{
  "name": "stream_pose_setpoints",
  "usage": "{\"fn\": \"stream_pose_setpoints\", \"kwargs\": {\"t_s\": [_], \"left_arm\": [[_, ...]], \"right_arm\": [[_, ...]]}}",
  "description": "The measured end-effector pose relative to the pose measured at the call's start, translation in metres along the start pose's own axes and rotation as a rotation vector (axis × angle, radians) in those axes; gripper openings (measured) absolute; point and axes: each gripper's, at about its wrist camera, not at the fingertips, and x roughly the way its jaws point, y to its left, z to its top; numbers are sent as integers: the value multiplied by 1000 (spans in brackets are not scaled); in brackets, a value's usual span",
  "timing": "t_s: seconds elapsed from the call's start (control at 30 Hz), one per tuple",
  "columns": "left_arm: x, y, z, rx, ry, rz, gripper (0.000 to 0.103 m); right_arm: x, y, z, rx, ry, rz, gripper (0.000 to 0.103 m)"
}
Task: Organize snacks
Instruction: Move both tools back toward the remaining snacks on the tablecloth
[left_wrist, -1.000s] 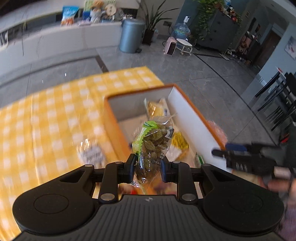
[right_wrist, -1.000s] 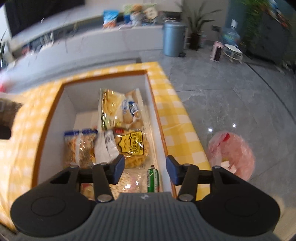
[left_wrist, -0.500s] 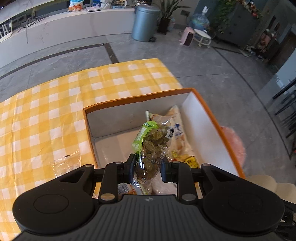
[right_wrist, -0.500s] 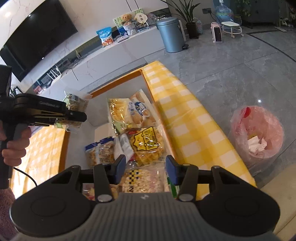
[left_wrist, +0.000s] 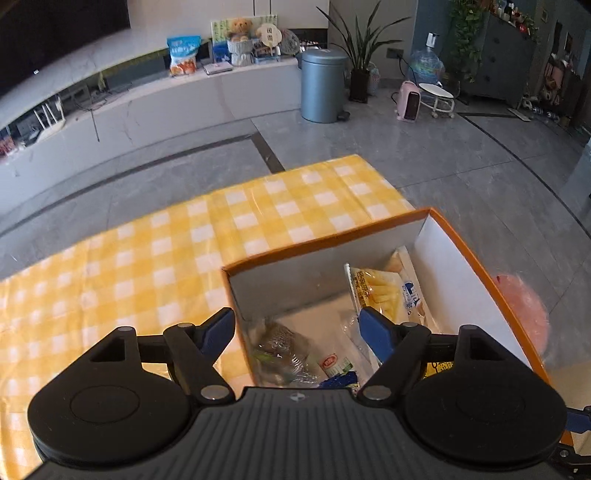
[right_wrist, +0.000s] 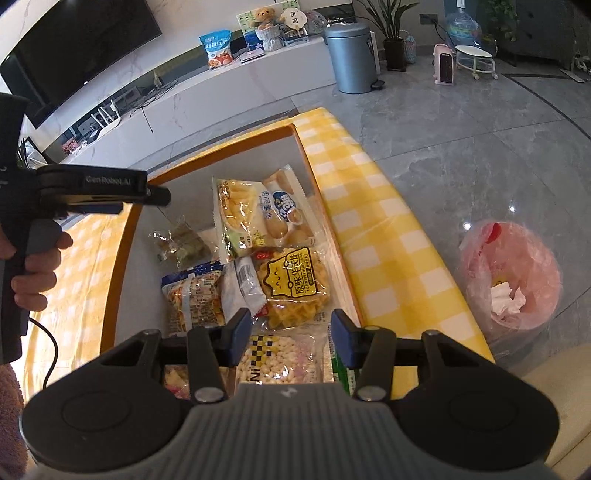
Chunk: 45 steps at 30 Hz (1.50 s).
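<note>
Left gripper (left_wrist: 297, 326) tilts down over the box (left_wrist: 458, 254), jaws opening and empty; raisin bag (left_wrist: 280, 350) lies beneath them.

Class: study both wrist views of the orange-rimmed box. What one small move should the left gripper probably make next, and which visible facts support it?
Probably lift the left gripper up and back out of the box. Its jaws are opening with nothing pressed between them, and the green raisin packet already lies on the box floor beside the other snacks, so this placement looks finished.
</note>
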Motion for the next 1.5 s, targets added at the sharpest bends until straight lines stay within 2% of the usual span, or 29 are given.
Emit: {"fn": "stream_pose_setpoints", "kwargs": {"t_s": [0.1,0.27,0.4,0.63,0.87,1.03,1.23,1.37,1.5], "left_arm": [[-11,4,2,-16,1,-23,90],[-35,10,2,-39,-47,-21,90],[-54,16,1,-39,-44,-54,90],[-95,22,-13,18,-90,-34,90],[-122,46,-37,2,-121,-20,90],[-126,76,-52,-82,-111,-31,90],[-122,112,-69,-121,-86,-40,90],[-110,135,-89,-158,-35,-53,90],[-93,152,-107,-128,-5,-34,90]], "right_arm": [[-3,2,-2,4,1,-7,48],[-11,9,-1,12,-6,1,48],[-23,18,-1,-6,-27,11,48],[-48,37,-6,-33,-64,13,49],[-71,66,-12,-69,-102,29,50],[-85,97,-20,-143,-109,8,54],[-86,135,-30,-211,-100,-13,54],[-75,170,-29,-271,-94,15,54],[-51,206,-33,-387,-56,17,55]]}}
